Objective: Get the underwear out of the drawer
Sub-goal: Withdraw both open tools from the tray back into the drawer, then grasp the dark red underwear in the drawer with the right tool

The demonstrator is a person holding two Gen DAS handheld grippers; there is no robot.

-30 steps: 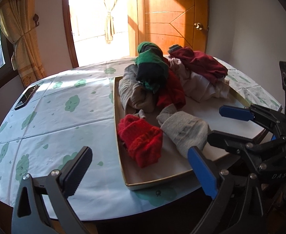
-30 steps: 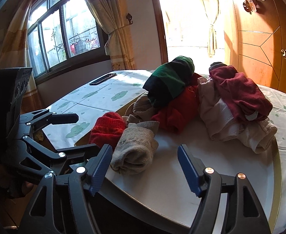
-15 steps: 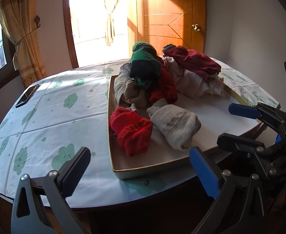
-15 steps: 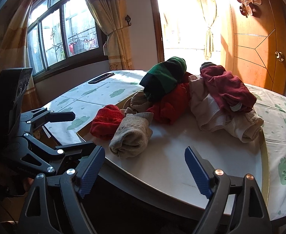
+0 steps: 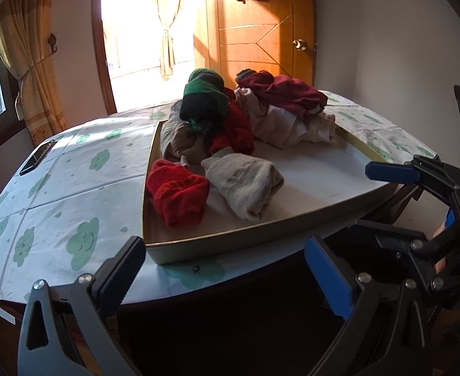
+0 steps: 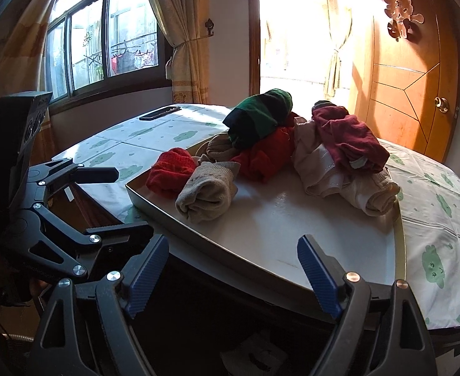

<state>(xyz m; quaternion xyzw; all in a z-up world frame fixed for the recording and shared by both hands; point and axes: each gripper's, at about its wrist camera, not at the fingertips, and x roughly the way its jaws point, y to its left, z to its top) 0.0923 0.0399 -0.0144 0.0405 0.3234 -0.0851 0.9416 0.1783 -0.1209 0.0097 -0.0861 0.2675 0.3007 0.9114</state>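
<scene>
The desk (image 5: 57, 188), covered with a cloud-print cloth, is carrying a shallow drawer (image 5: 230, 244) whose front edge is overhanging the near side. Inside the drawer, the underwear is lying in two groups. A tall pile at the back is holding a green-and-black piece (image 5: 204, 100) on top of a red piece (image 5: 236, 128), with a maroon piece (image 5: 283, 94) resting on pale cream garments (image 5: 289, 125) to its right. Nearer the front, a red knit roll (image 5: 178, 192) and a beige roll (image 5: 245, 185) are lying side by side, touching.

The step in hand appears to be the approach: nothing is being gripped yet. The left claw (image 5: 223, 269) is hanging released in front of the drawer's near wall, with its jaws spread wide and empty. The right claw (image 6: 233, 266) is likewise released and empty, short of the drawer's front edge.

The next move probably calls for carrying one claw over the front wall and down onto a single roll. The beige roll is sitting nearest and is the most exposed. The front wall is standing between the claws and the garments, and the neighbouring red knit roll could be dragged along.

A dark phone-like object (image 5: 37, 158) is lying well apart, on the far left of the desk.
</scene>
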